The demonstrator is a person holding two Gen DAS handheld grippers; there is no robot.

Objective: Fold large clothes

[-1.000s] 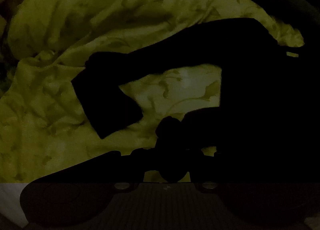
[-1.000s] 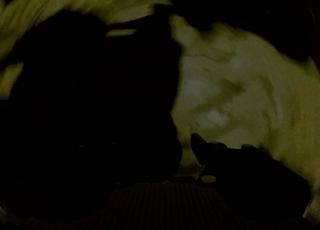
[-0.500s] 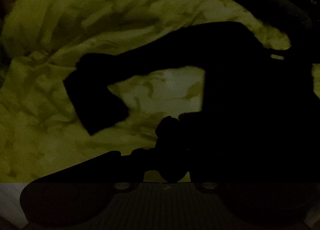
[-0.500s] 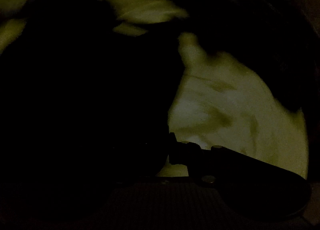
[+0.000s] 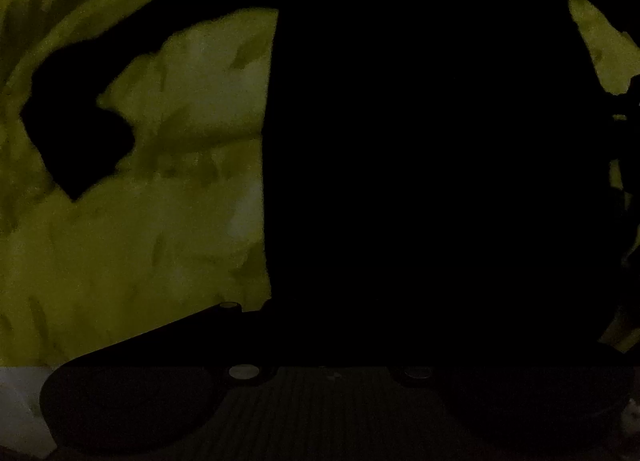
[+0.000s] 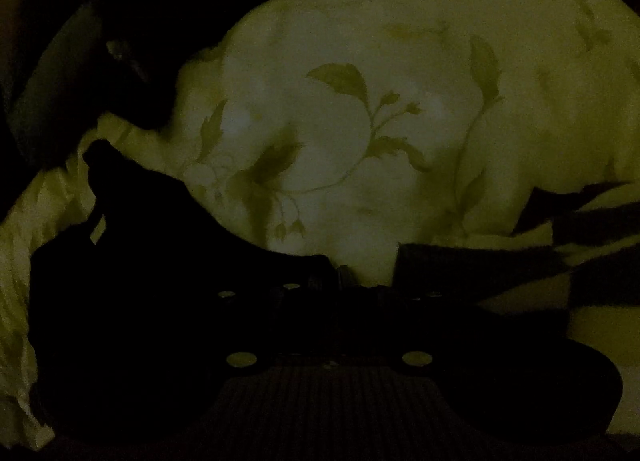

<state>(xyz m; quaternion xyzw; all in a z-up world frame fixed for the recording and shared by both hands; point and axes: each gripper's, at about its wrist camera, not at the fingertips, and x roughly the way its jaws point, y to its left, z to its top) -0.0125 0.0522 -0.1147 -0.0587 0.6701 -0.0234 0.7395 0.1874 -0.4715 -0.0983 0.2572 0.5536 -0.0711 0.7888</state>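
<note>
- the black garment point(image 5: 420, 181) fills the middle and right of the left wrist view from top to bottom, a flat dark mass with no fold or seam to be made out.
- one sleeve point(image 5: 76, 129) of it reaches out to the far left and ends in a squared cuff lying on the bed sheet point(image 5: 140, 253), which is yellow-green with a leaf print and rumpled.
- the left tongs point(image 5: 340, 301) point down into that dark cloth. they are nearly closed and have just drawn in a little more, with the garment's cloth at their tips (the pinch itself is lost in the blackness).
- only the left finger point(image 5: 160, 337) of those tongs shows, as a dark wedge against the sheet. the other is hidden by the garment.
- in the right wrist view the right tongs point(image 6: 340, 275) are closed, the two tips meeting over the pale sheet.
- a heap of the black garment lies on the near left, draped over the left finger of the right tongs. whether any cloth is caught between the tips cannot be told.
- a dark-and-light checked cloth point(image 6: 592, 257) lies on the near right, just beside the right finger.
- the far left of that view is dark and unreadable.
</note>
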